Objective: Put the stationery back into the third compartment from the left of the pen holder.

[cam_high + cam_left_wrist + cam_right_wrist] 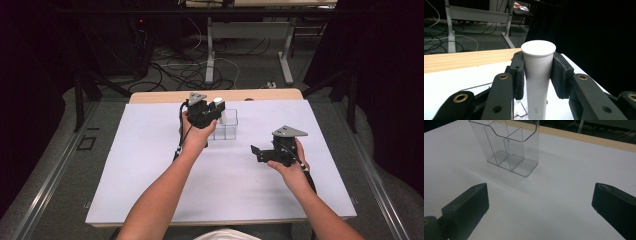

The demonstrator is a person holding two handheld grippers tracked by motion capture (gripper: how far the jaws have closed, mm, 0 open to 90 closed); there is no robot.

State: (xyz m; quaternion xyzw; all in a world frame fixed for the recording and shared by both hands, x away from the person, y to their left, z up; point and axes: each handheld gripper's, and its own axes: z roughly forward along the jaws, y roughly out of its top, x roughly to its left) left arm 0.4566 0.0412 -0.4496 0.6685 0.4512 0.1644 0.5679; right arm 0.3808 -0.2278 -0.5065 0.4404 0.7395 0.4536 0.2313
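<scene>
Left gripper (216, 111): held above the far middle of the white table (150, 175), its jaws clamped on a white tube (538, 75).
White tube: upright between the two pads (519, 75), its flat round cap rising just past the fingertips; the body runs down between the jaws toward the table. In the high view its pale cap (218, 101) shows at the gripper's front.
Clear organizer (507, 147): a see-through plastic box with inner dividers, standing on the table just below and beyond the left fingers (226, 127); whether the tube's lower end is inside it I cannot tell.
Right gripper (258, 152): held low over the right half of the table, jaws spread wide with nothing between them.
Right fingers (467, 207): well apart from each other, pointing toward the organizer, which stands ahead of the tips with bare white table between.
</scene>
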